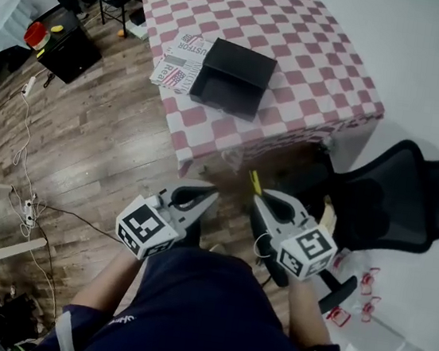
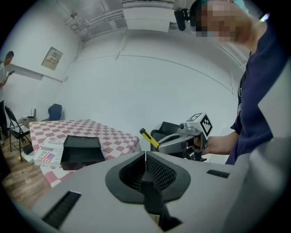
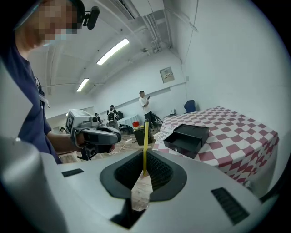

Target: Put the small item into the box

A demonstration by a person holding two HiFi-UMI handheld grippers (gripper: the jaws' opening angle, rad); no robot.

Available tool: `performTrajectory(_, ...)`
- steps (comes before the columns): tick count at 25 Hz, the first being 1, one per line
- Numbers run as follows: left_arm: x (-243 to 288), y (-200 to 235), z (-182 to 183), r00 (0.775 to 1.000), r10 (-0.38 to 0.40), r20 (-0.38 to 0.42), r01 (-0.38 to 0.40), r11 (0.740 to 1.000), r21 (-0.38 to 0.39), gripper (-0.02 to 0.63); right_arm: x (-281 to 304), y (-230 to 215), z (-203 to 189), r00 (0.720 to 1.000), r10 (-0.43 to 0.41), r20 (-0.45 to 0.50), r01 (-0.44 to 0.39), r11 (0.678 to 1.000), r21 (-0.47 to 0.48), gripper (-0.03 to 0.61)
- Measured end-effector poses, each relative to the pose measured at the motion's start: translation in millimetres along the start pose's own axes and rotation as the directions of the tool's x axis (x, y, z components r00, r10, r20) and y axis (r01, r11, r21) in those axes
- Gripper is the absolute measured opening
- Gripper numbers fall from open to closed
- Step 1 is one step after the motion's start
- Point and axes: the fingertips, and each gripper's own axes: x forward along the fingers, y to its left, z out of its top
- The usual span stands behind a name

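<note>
Box [image 1: 232, 76] lies open on the checked table [image 1: 301, 45]. Nearer the person, off the table, the left hand-held gripper [image 1: 210, 196] has its jaws together and empty. The right hand-held gripper [image 1: 257, 200] clamps a yellow stick [image 1: 255, 183].

A checked worktop [image 1: 300, 53] carries a printed paper [image 1: 178, 61] near 1 edge, with a black chair [image 1: 397, 194] beside it on the wooden floor [image 1: 103, 147].

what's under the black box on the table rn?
A printed paper with a flag picture sticks out from under the black box on its left side; both sit on the checked tablecloth. How far the paper runs beneath, and anything else there, is covered.
</note>
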Motion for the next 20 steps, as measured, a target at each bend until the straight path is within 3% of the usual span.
performTrajectory(12, -5, 179, 27, 0.998, -0.050, -0.031, 0.049, 0.998, -0.033, 0.037, 151, -52, 63, 0.997, -0.036, -0.070, 0.040, 0.998, 0.049, 0.038)
performTrajectory(20, -1, 241, 34, 0.995, -0.084, -0.058, 0.081, 0.995, -0.061, 0.037, 196, -81, 87, 0.991, -0.088, -0.098, 0.095, 0.993, 0.064, 0.038)
